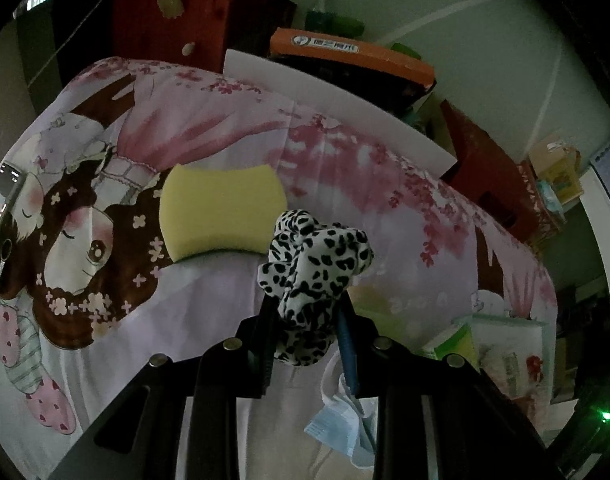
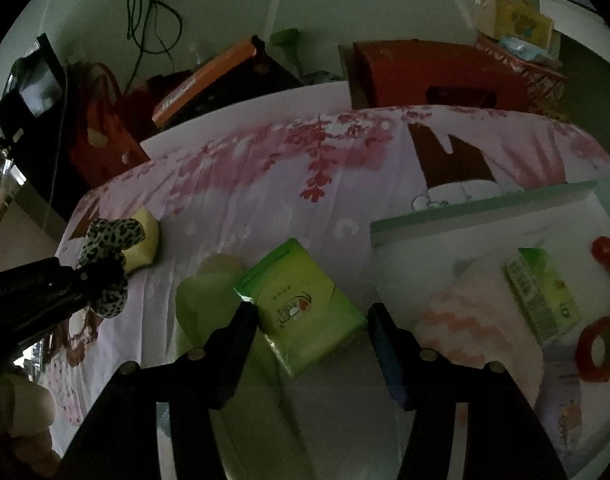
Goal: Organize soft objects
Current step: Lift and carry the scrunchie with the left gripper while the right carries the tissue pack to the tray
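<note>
1. The tissue pack (image 2: 301,308) is seen lying slantwise between the jaws of the right gripper (image 2: 311,316), its long axis running across the gap; contact cannot be told.
2. The leopard-print scrunchie (image 1: 313,264) is clamped in the left gripper (image 1: 307,320) (lifted clear of the cloth).
3. The yellow sponge (image 1: 221,212) is left on the printed tabletop cloth (image 1: 225,120), beyond the scrunchie.

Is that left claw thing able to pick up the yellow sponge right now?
Probably not yet. The left gripper is already clamped on a spotted scrunchie, so its jaws are full. The yellow sponge lies uncovered on the printed sheet, just beyond.
</note>
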### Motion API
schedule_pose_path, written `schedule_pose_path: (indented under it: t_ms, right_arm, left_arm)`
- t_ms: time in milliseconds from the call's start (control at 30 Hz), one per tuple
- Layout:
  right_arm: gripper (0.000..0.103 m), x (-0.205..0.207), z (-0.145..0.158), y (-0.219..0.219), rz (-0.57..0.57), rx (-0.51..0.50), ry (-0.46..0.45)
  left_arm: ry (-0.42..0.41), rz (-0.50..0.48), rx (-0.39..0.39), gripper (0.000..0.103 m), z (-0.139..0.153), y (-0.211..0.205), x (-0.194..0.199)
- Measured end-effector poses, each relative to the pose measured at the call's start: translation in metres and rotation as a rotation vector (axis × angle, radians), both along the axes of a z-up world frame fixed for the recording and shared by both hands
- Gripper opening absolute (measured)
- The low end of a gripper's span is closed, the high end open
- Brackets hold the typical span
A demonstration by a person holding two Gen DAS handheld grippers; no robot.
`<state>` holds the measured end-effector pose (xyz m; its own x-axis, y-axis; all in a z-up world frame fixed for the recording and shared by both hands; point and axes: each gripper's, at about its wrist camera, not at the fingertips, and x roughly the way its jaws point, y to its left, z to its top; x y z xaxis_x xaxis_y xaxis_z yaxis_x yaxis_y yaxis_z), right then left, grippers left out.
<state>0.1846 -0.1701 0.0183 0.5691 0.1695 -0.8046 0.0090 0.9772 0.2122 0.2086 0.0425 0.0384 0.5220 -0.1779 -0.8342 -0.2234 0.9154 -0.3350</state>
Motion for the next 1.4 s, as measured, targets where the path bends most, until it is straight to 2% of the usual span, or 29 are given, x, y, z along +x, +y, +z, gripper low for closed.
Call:
schedule_pose_path:
  t_ms: [367, 533, 800, 1000, 1233, 1400]
  right_arm:
    - [0.061, -0.003, 0.007, -0.004, -0.008, 0.004, -0.022]
    - [0.061, -0.009, 0.020, -0.020, -0.041, 0.014, -0.060]
    - [0.061, -0.025, 0.043, -0.081, -0.203, 0.002, -0.127]
    - [0.061, -0.039, 0.042, -0.139, -0.346, 0.005, -0.121]
    - [0.061, -0.052, 0.032, -0.187, -0.453, 0.029, -0.091]
    - [0.061, -0.059, 0.023, -0.210, -0.507, 0.039, -0.070]
  left_arm:
    - [-0.035, -0.016, 0.013, 0.029, 0.013, -0.009, -0.004]
    - [-0.064, -0.051, 0.019, 0.029, 0.023, -0.025, -0.005]
    - [-0.132, -0.185, 0.030, 0.029, 0.038, -0.080, -0.010]
    - [-0.165, -0.313, 0.044, 0.029, 0.042, -0.131, -0.013]
    - [-0.167, -0.430, 0.043, 0.029, 0.030, -0.177, -0.010]
    - [-0.140, -0.463, 0.038, 0.029, 0.012, -0.199, -0.005]
